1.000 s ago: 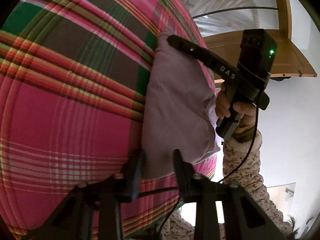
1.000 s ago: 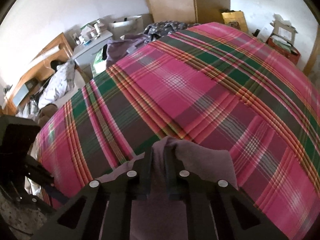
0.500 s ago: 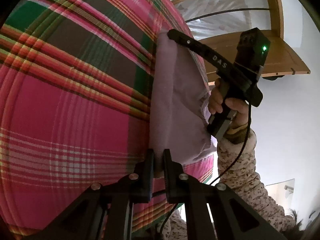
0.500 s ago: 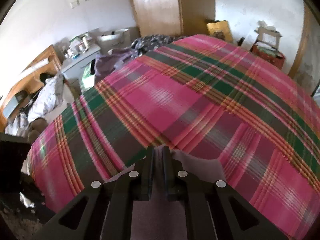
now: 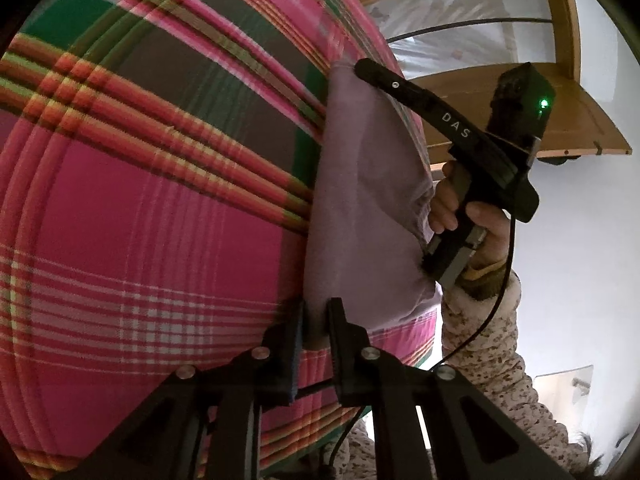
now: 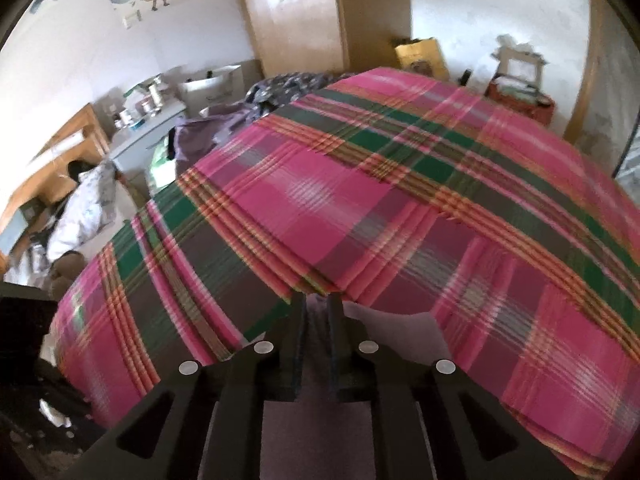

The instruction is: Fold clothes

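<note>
My left hand-held gripper (image 5: 316,320) pinches the near edge of the lilac garment (image 5: 360,208), which lies folded on the plaid bedspread (image 5: 160,220); its jaws have just been easing apart. My right hand-held gripper (image 6: 318,312), lettered "DAS", clamps the far corner, jaws likewise just loosening around the cloth.

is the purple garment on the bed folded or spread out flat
Folded. The purple garment is a narrow strip on the plaid bedspread, with a doubled edge and overlapping layers. How many folds, cannot tell.
</note>
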The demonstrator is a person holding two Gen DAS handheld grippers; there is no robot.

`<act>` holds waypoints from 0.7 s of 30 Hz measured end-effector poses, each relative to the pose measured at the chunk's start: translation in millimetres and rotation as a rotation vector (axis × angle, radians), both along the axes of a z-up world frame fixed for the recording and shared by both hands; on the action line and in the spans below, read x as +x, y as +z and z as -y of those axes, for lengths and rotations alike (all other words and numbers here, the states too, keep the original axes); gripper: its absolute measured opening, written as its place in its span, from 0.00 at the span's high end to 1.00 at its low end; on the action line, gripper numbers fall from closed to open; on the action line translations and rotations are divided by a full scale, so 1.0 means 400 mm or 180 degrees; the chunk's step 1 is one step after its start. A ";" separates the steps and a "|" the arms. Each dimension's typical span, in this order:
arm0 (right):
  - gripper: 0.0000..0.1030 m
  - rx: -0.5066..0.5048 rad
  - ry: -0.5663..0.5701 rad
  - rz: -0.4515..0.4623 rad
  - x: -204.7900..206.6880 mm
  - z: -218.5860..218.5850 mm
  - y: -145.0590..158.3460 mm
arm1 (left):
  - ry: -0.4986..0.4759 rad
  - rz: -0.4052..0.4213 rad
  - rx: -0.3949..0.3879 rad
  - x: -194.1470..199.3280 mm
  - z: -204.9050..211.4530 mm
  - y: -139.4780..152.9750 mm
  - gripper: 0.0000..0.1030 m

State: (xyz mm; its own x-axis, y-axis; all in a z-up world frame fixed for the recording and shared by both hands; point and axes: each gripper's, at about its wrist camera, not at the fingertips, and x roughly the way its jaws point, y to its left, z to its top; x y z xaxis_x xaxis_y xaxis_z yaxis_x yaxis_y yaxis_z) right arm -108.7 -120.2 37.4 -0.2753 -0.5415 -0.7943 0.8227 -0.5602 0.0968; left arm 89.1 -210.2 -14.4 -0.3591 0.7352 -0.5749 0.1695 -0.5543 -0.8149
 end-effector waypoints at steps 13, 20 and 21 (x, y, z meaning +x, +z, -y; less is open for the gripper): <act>0.72 -0.0193 -0.0248 -0.0219 0.112 -0.109 0.060 | -0.0065 0.0084 -0.0109 0.029 0.011 0.026 0.82; 0.72 -0.0040 -0.0310 -0.0585 0.240 -0.181 0.046 | 0.0109 0.0045 -0.0147 0.109 0.072 0.048 0.78; 0.72 -0.0028 -0.0360 -0.0551 0.247 -0.197 0.037 | 0.0139 0.0041 -0.0145 0.118 0.075 0.049 0.77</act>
State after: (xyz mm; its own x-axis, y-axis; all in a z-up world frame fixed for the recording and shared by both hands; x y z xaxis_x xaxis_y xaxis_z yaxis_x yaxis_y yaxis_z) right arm -9.8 -41.2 52.1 -0.4668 -0.5062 -0.7252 0.7594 -0.6496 -0.0354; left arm 136.3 -240.4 5.3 -0.3827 0.6920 -0.6121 0.2046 -0.5827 -0.7865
